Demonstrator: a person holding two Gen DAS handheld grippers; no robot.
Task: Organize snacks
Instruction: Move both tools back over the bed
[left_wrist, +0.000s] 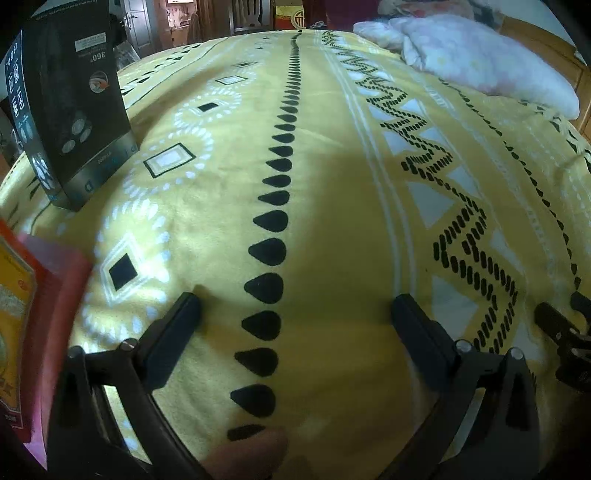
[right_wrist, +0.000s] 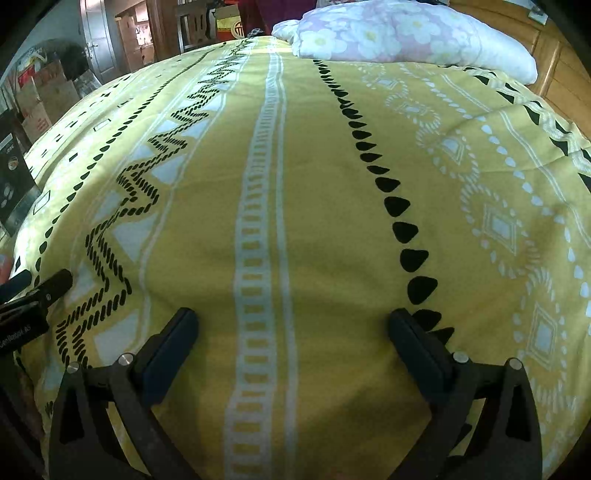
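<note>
2 tools hover low over a bed, and neither holds anything.

From the left wrist view, the left tool stands wide, its black fingers spread over the yellow bedspread with black teardrop and zigzag print. At the far left edge lies a red and orange snack packet with a yellow panel, blurred and cut off by the frame, just beside the left finger. Further back on the left stands an upright dark cardboard box printed with round product pictures. A folded pink and white floral quilt sits at the far right of the bed. The other tool's tip shows at the right edge.

From the right wrist view, the right tool is also spread wide above bare bedspread, with nothing between its fingers. The dark box appears only at the left edge, and no snack shows here.

Judging from this, the task is at its start or between picks. The next move likely calls for swinging the left tool leftward to square its fingers on the packet's edge before closing.
</note>
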